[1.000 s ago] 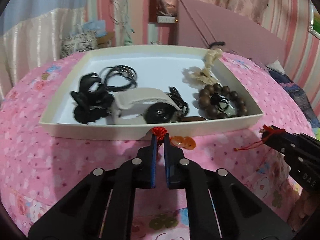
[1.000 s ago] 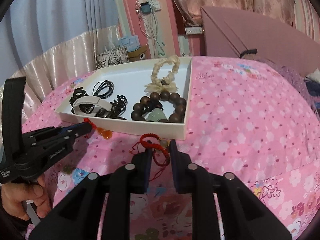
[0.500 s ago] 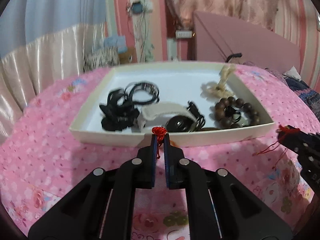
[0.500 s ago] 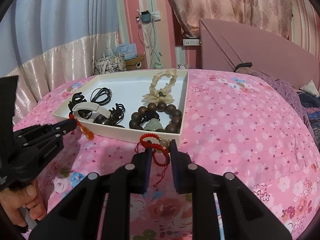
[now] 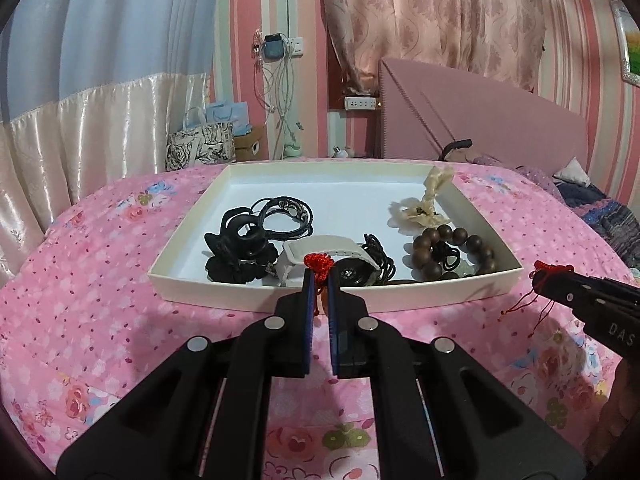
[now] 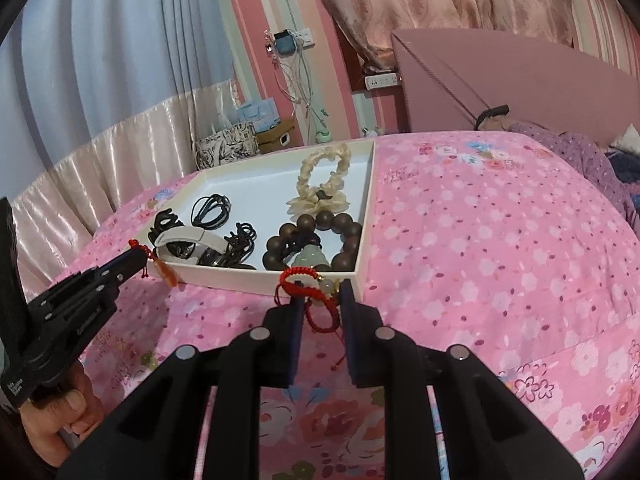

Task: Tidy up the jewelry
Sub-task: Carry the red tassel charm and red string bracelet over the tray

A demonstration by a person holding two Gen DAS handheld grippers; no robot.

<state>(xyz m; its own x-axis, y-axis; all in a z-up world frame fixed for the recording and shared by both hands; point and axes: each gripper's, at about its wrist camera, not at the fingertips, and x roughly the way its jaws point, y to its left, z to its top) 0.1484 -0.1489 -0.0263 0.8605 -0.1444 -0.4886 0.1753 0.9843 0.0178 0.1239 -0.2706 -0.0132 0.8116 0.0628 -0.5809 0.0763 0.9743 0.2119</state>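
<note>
black tongs (image 5: 319, 280), blue pads, silver screws.

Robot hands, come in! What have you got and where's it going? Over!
Left gripper shut on red-cord orange pendant. Right gripper shut on red cord bracelet. Both short of white tray. Nothing in the way.

"DAS" in white on right gripper (image 5: 538, 278) body, rest cut off; left gripper (image 6: 138, 258) side print too blurry
</note>
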